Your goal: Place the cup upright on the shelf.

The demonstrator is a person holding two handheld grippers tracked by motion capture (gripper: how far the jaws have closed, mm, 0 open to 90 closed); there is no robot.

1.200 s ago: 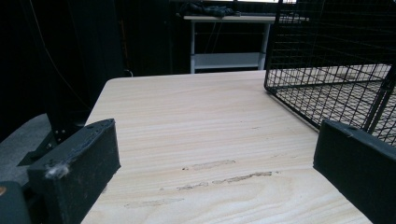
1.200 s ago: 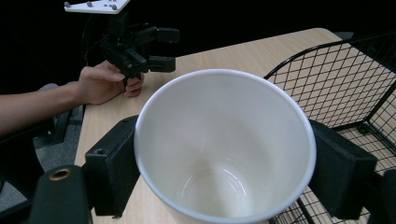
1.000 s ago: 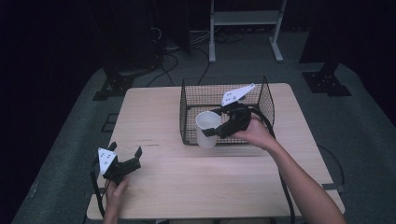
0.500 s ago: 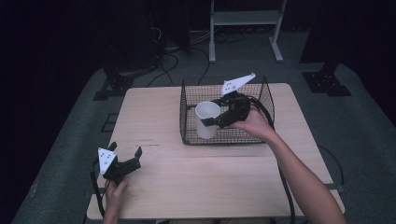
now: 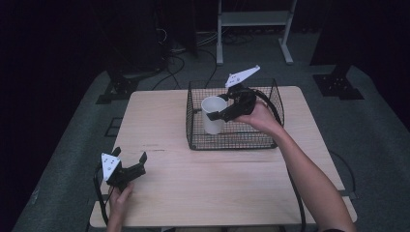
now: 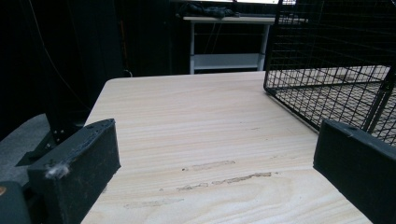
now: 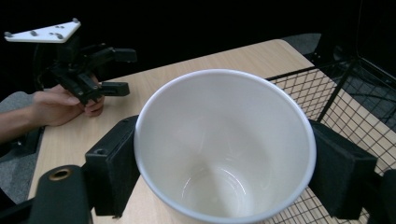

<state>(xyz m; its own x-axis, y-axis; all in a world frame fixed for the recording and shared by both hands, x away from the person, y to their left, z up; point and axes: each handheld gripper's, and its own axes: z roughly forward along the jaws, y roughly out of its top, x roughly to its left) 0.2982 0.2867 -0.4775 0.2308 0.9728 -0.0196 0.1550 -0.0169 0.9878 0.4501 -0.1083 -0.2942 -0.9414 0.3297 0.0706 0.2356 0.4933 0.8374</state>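
A person's right gripper (image 5: 216, 114) clamps a white cup (image 5: 212, 114) by its sides, holding it upright above the left part of a black wire basket (image 5: 237, 140) on a light wooden table (image 5: 217, 183). The cup's inside is empty. Near the table's front left corner, the left gripper (image 5: 129, 159) rests with jaws spread wide, holding nothing.

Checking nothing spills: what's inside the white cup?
The white cup, held by the right gripper over the wire basket, looks empty: bare white walls and bottom, nothing covered.
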